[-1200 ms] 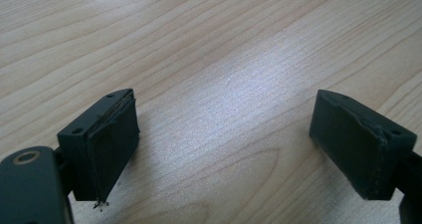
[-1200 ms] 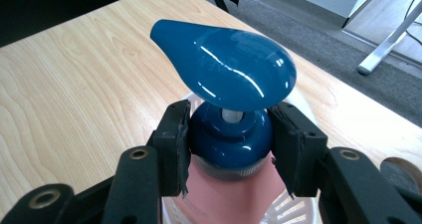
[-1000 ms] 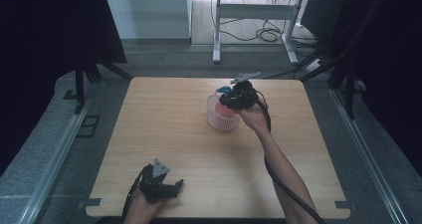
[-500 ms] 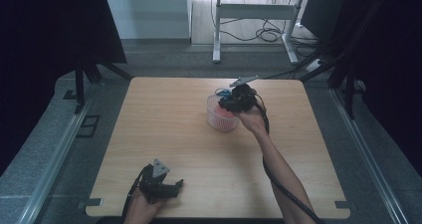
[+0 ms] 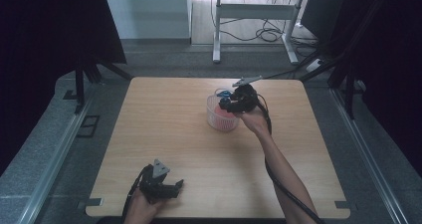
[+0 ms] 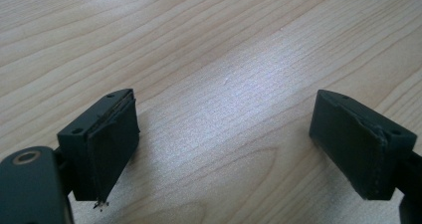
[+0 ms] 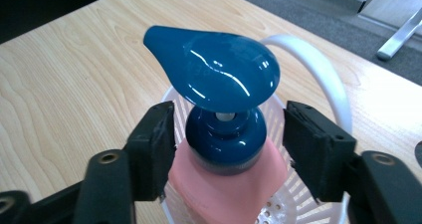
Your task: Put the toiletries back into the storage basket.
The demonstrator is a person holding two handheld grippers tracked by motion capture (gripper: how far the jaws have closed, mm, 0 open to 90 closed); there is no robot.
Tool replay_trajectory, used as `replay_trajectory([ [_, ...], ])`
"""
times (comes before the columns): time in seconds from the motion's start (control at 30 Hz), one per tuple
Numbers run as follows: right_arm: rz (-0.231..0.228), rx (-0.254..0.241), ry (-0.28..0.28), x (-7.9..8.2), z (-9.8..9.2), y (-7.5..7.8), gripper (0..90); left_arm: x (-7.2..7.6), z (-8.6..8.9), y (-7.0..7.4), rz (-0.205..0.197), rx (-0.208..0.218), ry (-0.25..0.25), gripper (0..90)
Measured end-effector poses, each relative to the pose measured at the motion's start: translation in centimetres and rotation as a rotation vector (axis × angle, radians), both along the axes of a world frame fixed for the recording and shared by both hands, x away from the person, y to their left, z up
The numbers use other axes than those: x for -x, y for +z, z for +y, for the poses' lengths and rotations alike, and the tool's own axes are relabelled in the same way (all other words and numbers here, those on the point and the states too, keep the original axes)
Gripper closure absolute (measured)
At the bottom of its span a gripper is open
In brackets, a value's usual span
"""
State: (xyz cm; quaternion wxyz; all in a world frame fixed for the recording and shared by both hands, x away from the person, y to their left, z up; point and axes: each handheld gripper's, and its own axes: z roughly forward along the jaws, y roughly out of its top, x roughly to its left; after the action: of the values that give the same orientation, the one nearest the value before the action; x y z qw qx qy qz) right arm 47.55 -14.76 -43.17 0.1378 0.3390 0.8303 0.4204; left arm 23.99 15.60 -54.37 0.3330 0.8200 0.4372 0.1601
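1. Releasing the pump bottle [image 7: 226, 134] into the white basket [image 7: 318, 72]: the right gripper [image 7: 226, 144] is sitting astride the blue pump collar, its jaws having just been opening, with gaps showing between the pads and the collar on both sides, so nothing is being pinched now.
2. The bottle, pink body and blue pump head, is standing upright inside the basket [image 5: 221, 119], right of centre and toward the far half of the desk [image 5: 164, 134].
3. Doing it well, by my guess: opening a bit wider, then lifting straight up and back so the pads are not catching under the overhanging pump head [image 7: 214, 74] and tipping the bottle or dragging the light basket.
4. The left gripper [image 6: 224, 149] is idling near the front edge of the desk [image 6: 209, 45], jaws wide apart, nothing between them; the same gripper [image 5: 160, 185] is showing low in the high view.
5. Hard to make out: the bottle's base and how it is seated are hidden by its own body; the basket's near wall is being covered by the right gripper [image 5: 239, 100] in the high view; the basket's handle is partly cut off behind the pump head.
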Motion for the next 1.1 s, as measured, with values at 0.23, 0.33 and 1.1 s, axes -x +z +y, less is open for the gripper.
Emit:
replay_trajectory([
  [0.23, -0.021, -0.018, 0.012, 0.4, -0.5, 0.3, 24.4, 0.0, 0.0, 0.0, -0.002, -0.001, -0.001, 11.7],
  [0.33, -0.026, -0.008, 0.017, 0.6, -0.5, 0.6, 24.1, 0.0, 0.0, 0.0, -0.002, -0.001, -0.002, 11.7],
  [1.1, -0.05, 0.008, 0.022, 2.2, -1.2, 1.8, 12.8, 0.0, 0.0, 0.0, -0.001, -0.001, -0.002, 11.7],
])
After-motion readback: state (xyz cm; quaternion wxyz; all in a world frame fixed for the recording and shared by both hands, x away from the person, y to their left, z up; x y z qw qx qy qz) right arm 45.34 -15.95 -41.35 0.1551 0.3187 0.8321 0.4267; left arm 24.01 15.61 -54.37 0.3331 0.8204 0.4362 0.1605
